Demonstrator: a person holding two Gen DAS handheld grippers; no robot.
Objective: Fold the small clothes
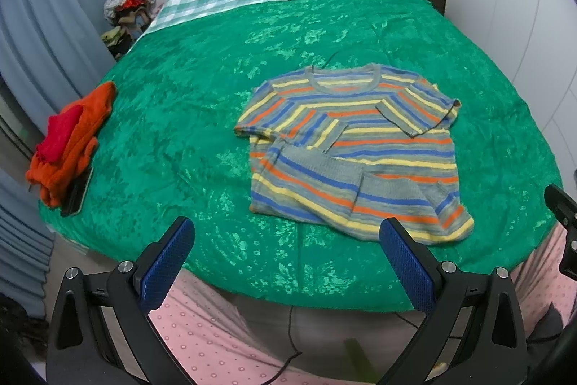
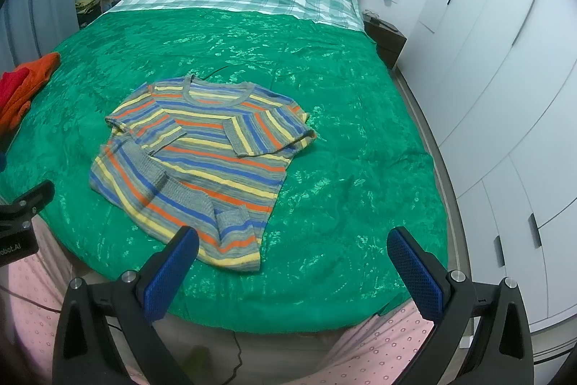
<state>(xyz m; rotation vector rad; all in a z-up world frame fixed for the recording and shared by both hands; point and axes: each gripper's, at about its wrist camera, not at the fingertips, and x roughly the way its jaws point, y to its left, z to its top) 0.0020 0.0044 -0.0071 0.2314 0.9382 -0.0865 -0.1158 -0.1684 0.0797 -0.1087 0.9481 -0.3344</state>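
STATE: left hand-held gripper [image 1: 286,242] and right hand-held gripper [image 2: 292,249] both apart, empty | ITEM: striped sweater [image 1: 355,150] flat on bed [image 1: 180,118], sleeves folded in | RISK: pinching only 1 layer at near hem could undo sleeve folds.

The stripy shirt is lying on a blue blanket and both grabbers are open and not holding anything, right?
Not quite. The blanket under the stripy shirt is green, not blue; both wrist views show it. The rest is right: the left grabber and the right grabber are both open and holding nothing.
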